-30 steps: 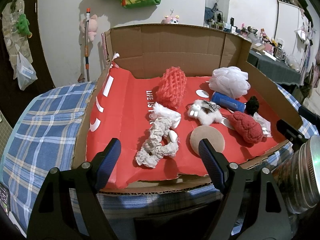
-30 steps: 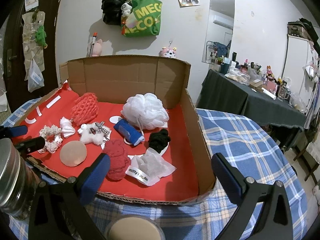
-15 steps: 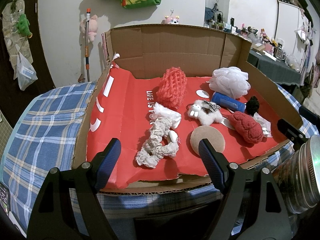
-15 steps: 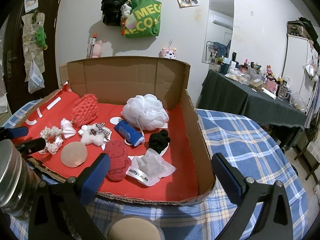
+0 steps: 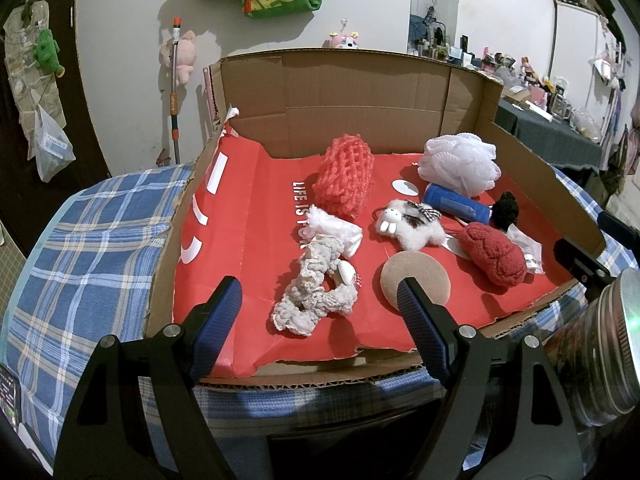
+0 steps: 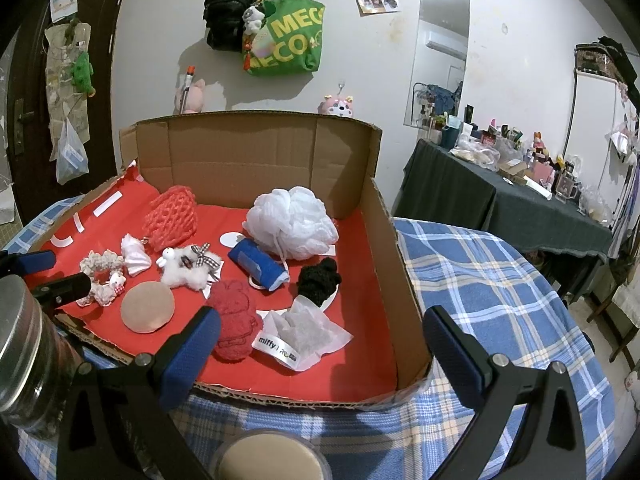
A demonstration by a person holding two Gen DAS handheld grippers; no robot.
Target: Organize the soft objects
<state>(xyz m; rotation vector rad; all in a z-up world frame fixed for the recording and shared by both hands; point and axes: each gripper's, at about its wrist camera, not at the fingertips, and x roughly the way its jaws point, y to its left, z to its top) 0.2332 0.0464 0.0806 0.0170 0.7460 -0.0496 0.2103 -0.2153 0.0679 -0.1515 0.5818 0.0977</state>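
A cardboard box [image 5: 360, 92] lined with red paper holds several soft objects: a cream scrunchie [image 5: 312, 292], a tan round puff [image 5: 416, 276], a white plush bunny [image 5: 412, 228], a red knitted piece [image 5: 492, 258], an orange net [image 5: 346, 176], a white bath pouf [image 5: 460, 164], a blue roll [image 5: 456, 204] and a black pom [image 5: 505, 210]. My left gripper [image 5: 320, 320] is open and empty at the box's near edge, in front of the scrunchie. My right gripper [image 6: 320, 348] is open and empty at the box's near right corner, near the red knitted piece [image 6: 234, 314] and a white packet [image 6: 304, 334].
The box sits on a blue plaid cloth [image 6: 500, 280]. A round tan-lidded container [image 6: 272, 458] stands below the right gripper. A dark table with clutter [image 6: 520, 200] is at the right. Bags hang on the wall [image 6: 284, 40].
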